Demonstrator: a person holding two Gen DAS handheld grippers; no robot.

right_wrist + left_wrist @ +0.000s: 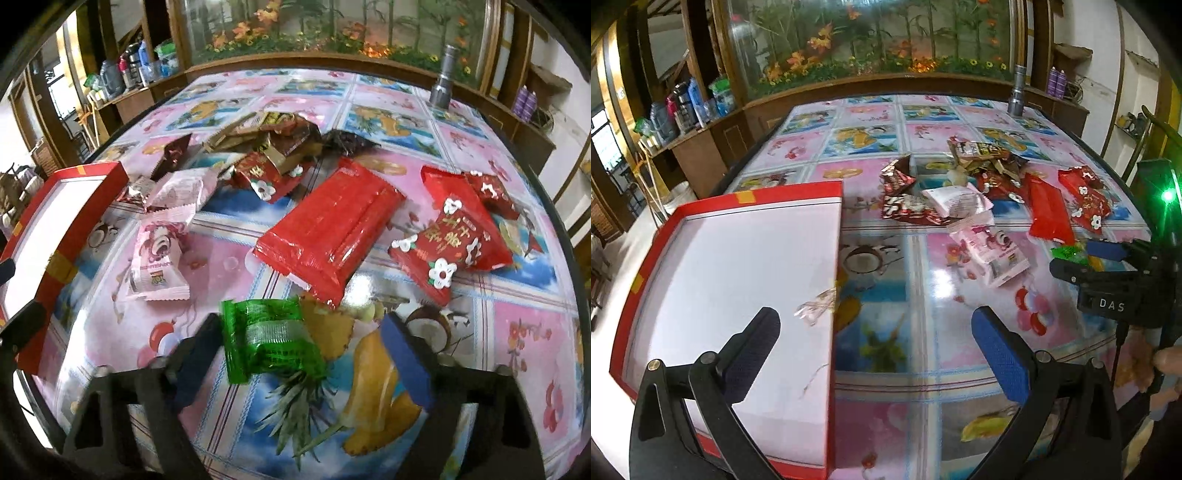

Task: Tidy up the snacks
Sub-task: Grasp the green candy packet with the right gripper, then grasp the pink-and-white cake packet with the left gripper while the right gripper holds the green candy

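Note:
A red box with a white inside lies on the table at the left; it also shows in the right wrist view. My left gripper is open and empty, its left finger over the box. Snack packets lie in a pile: pink ones, a long red one, red flowered ones and brown ones. My right gripper is open around a green packet that lies on the table against its left finger. The right gripper shows in the left wrist view.
The table has a glossy cartoon-print cover. A metal flashlight stands at the far right edge. A wooden cabinet with a flower display and bottles stands behind the table.

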